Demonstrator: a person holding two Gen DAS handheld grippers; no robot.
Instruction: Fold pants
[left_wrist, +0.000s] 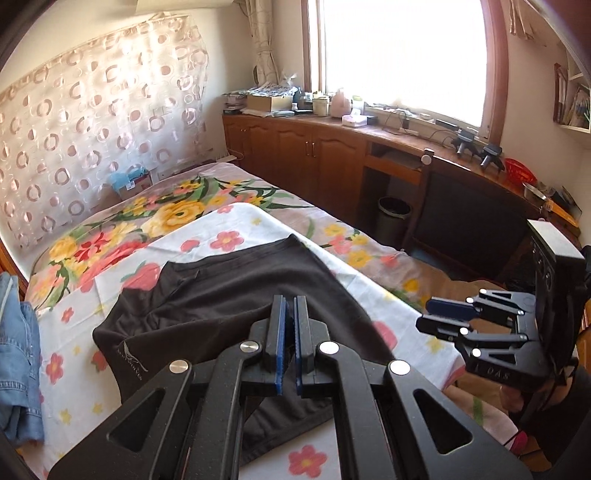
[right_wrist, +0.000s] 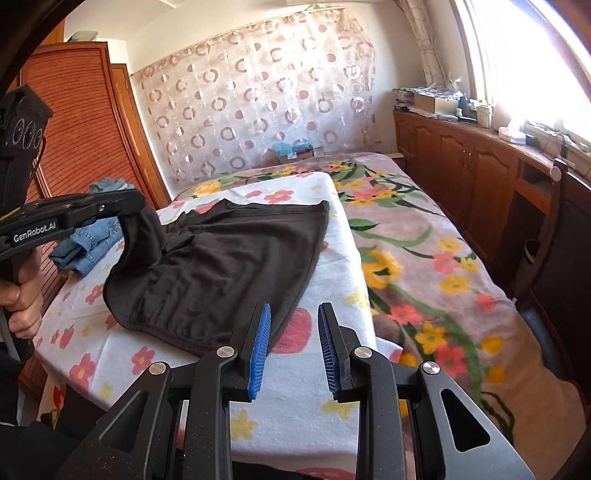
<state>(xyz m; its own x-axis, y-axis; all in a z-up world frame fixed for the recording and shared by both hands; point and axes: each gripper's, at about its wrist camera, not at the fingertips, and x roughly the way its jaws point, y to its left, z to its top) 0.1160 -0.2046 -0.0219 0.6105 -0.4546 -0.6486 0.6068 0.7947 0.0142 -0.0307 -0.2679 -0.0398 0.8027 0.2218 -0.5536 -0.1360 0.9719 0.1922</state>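
Black pants (left_wrist: 229, 295) lie folded on a white flowered cloth (left_wrist: 236, 229) over the bed; they also show in the right wrist view (right_wrist: 229, 258). My left gripper (left_wrist: 290, 306) is shut on a fold of the black pants and lifts it off the cloth; in the right wrist view it (right_wrist: 136, 206) holds the raised cloth at the left. My right gripper (right_wrist: 293, 317) is open and empty, just off the pants' near right edge; in the left wrist view it (left_wrist: 432, 314) hovers beyond the bed's right side.
Folded blue jeans (right_wrist: 88, 243) lie at the cloth's left side, also in the left wrist view (left_wrist: 18, 350). A flowered bedspread (right_wrist: 424, 258) covers the bed. Wooden cabinets (left_wrist: 295, 147), a bin (left_wrist: 393, 218) and a dark chair (left_wrist: 465, 221) stand to the right. A wardrobe (right_wrist: 81, 122) stands left.
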